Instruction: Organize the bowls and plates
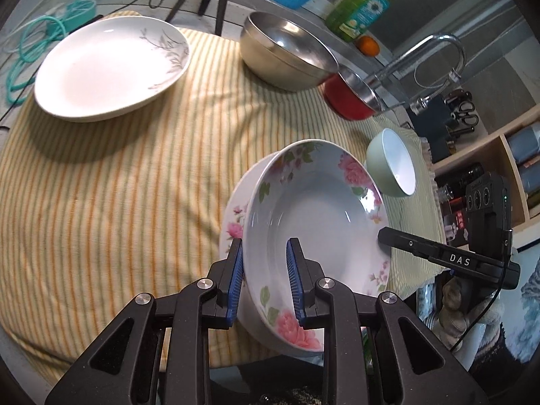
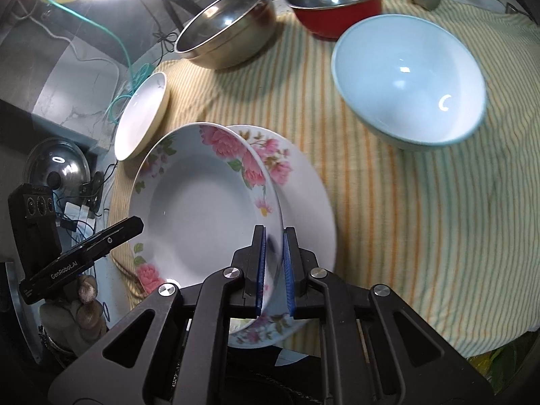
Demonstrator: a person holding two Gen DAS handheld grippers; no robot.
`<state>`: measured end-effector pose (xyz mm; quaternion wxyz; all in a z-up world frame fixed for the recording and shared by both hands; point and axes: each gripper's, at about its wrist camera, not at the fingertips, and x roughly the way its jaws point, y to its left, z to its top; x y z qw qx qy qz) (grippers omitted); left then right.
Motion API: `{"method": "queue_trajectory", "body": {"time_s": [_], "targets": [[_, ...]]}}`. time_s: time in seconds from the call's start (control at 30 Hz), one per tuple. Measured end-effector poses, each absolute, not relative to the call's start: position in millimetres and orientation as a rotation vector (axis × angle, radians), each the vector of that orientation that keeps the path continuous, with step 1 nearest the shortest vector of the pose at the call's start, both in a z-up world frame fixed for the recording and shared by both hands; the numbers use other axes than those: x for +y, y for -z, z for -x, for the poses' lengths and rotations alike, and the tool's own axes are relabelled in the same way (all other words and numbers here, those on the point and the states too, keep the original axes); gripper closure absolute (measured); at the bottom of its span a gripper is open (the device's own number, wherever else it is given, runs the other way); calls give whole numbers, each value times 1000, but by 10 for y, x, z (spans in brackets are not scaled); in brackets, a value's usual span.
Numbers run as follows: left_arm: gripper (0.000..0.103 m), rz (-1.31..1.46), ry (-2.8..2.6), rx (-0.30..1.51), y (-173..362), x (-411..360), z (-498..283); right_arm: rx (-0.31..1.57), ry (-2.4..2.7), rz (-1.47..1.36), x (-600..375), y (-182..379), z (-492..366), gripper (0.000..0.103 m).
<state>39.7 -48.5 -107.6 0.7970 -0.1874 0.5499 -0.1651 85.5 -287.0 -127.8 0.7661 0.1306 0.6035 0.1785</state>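
Both grippers, left gripper point(image 1: 264, 280) and right gripper point(image 2: 274, 270), clamp opposite rims of the floral plate point(image 1: 314, 236); uneven tilting near the desk's point(image 1: 101, 185) edge could drop it.

The floral plate point(image 1: 314, 222) is looking like glazed ceramic — smooth, glossy, catching highlights along its rim. The white plate point(image 1: 108, 67) is showing the same glazed sheen. The steel bowl point(image 1: 287, 54) is gleaming as polished metal, and the red bowl point(image 1: 347, 96) is showing a shiny metal lining inside a glossy red coat. The green bowl point(image 1: 391, 162) is looking smooth outside, glossy white within. The striped cloth point(image 1: 118, 185) is lying matt and soft, woven. Each hand-held gripper's pads point(image 1: 236, 280) are showing ribbed blue rubber on matt black plastic.
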Motion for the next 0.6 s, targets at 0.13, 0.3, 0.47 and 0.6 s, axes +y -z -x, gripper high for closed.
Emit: {"method": "queue_trajectory", "body": {"time_s": [0.13,0.3,0.47,0.6], "targets": [[80,389,360,1196,1109,-537,-404,1316,-377,-286,-2951,1307,-845,93],[80,370,353,1212,1140,-577,-404,1326,-374,-277,-2984,1347,-845,93],[80,354,341,1223,1161,-601,-407,1330,-377,-271,-2955,1367,-841,93],[80,326,332,1226,1161,-639,-411,1327,-374,-238,-2906,1356,-835,93]]}}
